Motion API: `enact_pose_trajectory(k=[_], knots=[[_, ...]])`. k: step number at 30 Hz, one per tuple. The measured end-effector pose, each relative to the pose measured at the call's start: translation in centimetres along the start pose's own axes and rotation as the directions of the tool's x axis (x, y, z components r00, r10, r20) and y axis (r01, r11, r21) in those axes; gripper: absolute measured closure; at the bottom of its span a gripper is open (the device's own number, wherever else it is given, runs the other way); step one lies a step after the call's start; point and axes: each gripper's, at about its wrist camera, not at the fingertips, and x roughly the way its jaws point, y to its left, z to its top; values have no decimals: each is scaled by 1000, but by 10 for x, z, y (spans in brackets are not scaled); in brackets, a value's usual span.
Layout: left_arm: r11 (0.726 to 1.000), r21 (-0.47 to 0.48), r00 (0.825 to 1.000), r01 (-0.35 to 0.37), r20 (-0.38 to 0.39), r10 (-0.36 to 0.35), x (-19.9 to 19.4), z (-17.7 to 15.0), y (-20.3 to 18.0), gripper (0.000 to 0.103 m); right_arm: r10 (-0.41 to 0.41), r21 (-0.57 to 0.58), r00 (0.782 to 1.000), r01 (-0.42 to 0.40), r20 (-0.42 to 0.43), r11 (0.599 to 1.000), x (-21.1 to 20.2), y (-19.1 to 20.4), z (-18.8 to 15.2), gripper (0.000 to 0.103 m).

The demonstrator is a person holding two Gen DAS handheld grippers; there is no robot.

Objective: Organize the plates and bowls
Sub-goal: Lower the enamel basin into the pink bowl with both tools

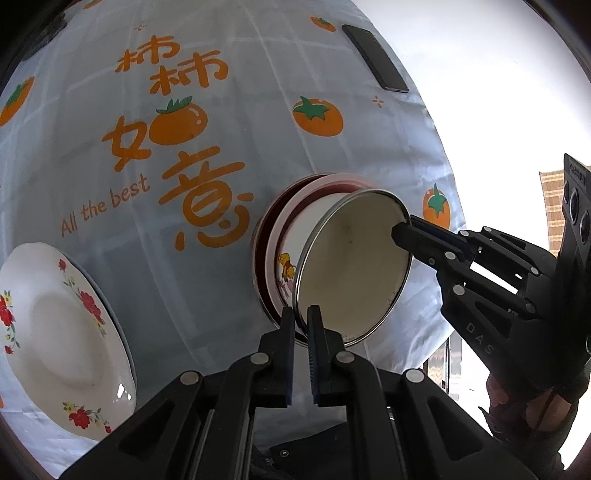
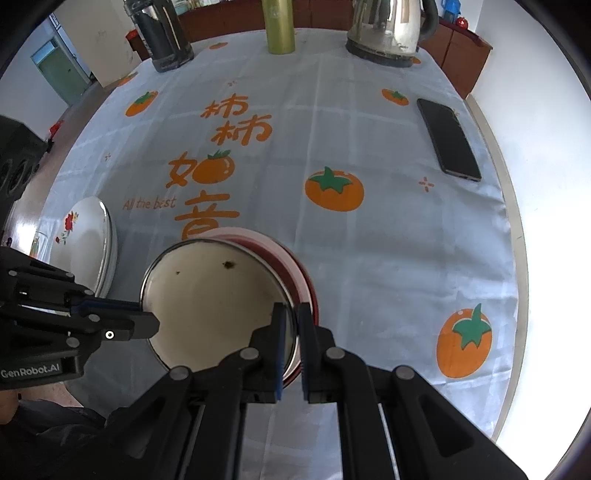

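A cream enamel bowl (image 1: 351, 266) with a metal rim and a cartoon print sits nested in a pink and red bowl (image 1: 269, 236) on the tablecloth. My left gripper (image 1: 301, 317) is shut on the bowl's near rim. My right gripper (image 1: 400, 230) is shut on the rim on the opposite side. In the right wrist view the same bowl (image 2: 214, 302) has my right gripper (image 2: 291, 314) clamped on its rim and my left gripper (image 2: 149, 317) on its left rim, above the red bowl (image 2: 295, 266). A white plate with red flowers (image 1: 62, 332) lies to the left; it also shows in the right wrist view (image 2: 88, 240).
A black phone (image 2: 448, 140) lies at the table's right edge. A kettle (image 2: 388, 29), a green bottle (image 2: 279, 26) and a dark jug (image 2: 162, 33) stand along the far edge. The table edge (image 2: 517, 229) runs close on the right.
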Motion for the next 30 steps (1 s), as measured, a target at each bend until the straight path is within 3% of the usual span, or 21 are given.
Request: enact_pose_trajectory(k=[7,19,25,30], knots=[[1000,-2,1000,1,-1,-1,1,4,3,95,5,-3,1000,-5,-8,1000,5,-1,2,97],[989,102,993,-106,64,100,-1,1,-12,92,6,-9,1000,-6,-2,1000,6,-3,9,97],[989,102,993,-106,71,99,2,2,-11,91,6,-15,1000,-6,-12,1000,7,-4,11,96],[982,111,986,-153,87,144,2,-1,-13,91,1,-25,1000,-1,-10,1000,7,0,10,96]])
